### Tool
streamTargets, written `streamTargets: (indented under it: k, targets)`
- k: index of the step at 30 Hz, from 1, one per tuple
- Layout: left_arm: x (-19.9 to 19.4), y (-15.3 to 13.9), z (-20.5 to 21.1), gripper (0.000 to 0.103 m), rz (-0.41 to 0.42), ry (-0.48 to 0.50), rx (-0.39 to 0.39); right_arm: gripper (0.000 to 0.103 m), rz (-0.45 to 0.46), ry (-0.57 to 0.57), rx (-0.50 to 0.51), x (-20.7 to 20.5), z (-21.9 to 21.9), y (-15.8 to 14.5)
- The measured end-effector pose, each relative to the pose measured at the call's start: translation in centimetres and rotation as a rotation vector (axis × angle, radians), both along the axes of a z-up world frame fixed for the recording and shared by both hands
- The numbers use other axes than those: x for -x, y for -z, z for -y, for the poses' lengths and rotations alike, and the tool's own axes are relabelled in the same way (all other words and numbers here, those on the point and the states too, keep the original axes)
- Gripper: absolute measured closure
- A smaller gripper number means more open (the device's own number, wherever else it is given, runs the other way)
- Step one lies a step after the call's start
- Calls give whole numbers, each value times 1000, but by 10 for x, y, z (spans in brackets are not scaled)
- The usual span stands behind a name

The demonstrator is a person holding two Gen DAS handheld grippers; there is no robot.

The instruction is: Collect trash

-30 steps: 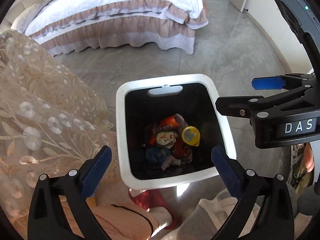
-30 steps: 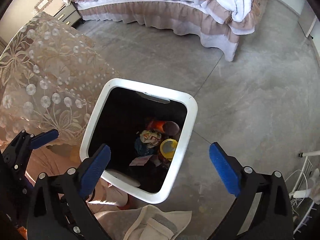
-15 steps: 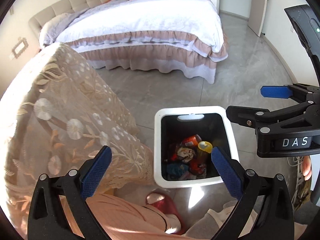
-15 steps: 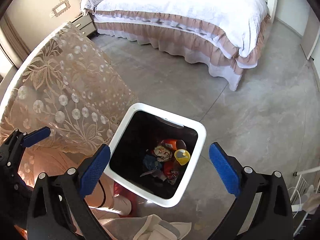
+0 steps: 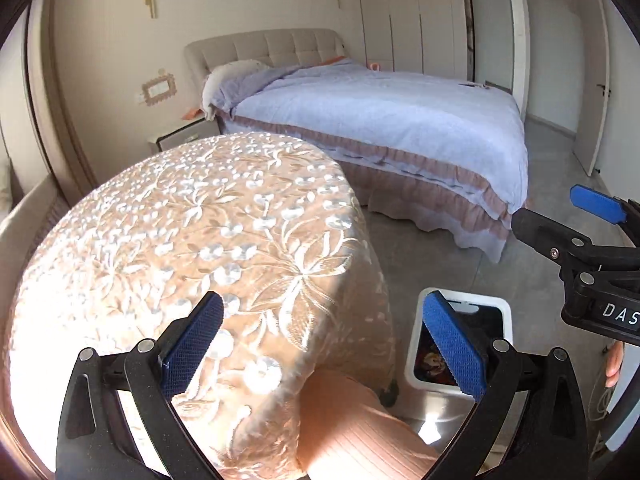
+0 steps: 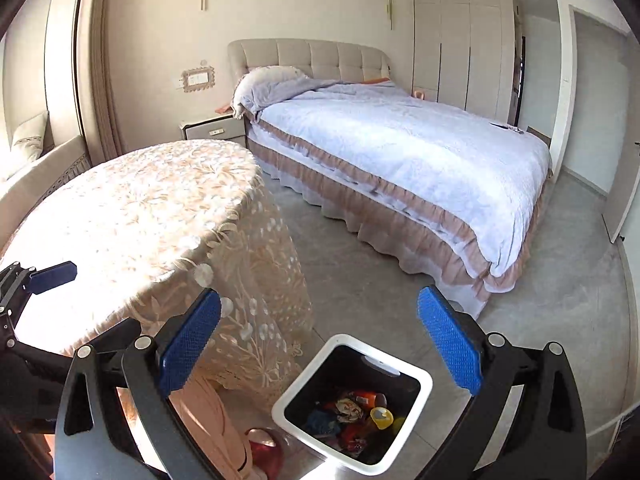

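Note:
A white trash bin [image 6: 414, 380] with a black inside stands on the floor beside the round table. It holds several pieces of colourful trash [image 6: 354, 414], among them a yellow cap. The bin also shows in the left wrist view [image 5: 498, 304], partly behind a finger. My left gripper [image 5: 324, 344] is open and empty, raised over the table edge. My right gripper [image 6: 318, 346] is open and empty, high above the bin. The right gripper also shows at the right edge of the left wrist view [image 5: 560, 224].
A round table with a lace floral cloth [image 5: 180, 240] stands on the left. A bed [image 6: 400, 152] with a white cover fills the back. A nightstand [image 6: 212, 128] sits by the headboard. The person's peach-clad leg [image 5: 352, 428] and red slipper [image 6: 264, 452] are beside the bin.
Both grippers have risen and tilted up from looking straight down into the bin. The bin has shrunk to the lower edge, and the table top and whole bed have come into view.

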State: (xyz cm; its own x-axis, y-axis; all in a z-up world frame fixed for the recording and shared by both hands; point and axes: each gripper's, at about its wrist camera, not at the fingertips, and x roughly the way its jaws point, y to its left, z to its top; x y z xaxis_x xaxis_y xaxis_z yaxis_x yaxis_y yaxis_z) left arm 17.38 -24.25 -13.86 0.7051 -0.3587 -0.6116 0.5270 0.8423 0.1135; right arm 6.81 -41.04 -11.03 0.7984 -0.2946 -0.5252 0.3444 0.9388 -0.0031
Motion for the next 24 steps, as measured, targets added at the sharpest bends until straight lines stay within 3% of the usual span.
streamTargets:
  k: [7, 15, 24]
  targets:
    - [13, -33, -83, 5, 84, -169, 95, 5, 164, -82, 34, 3, -62, -43]
    - [45, -62, -165, 5, 208, -336, 186, 5, 204, -192, 107, 6, -136, -63]
    - [80, -79, -227, 5, 280, -389, 259, 5, 287, -243, 156, 28, -194, -86]
